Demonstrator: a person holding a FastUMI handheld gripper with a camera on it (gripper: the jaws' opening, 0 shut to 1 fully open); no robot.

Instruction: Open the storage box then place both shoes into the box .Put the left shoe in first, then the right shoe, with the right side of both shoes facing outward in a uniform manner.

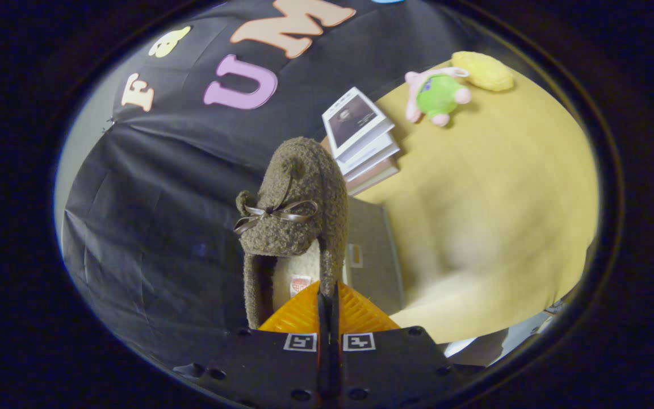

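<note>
orange fingers [355,315] of gripper [327,307] pinched heel rim of brown fuzzy shoe [296,204], lifted above yellow table [503,187].

The single fisheye camera rides on the gripper [327,304], looking forward along its two orange fingers [298,315]. It is rolled sideways, so the yellow desk [491,187] tilts steeply. It sits very near the slipper [293,216], with the books [361,139] and plush toys [437,94] well beyond.
</note>
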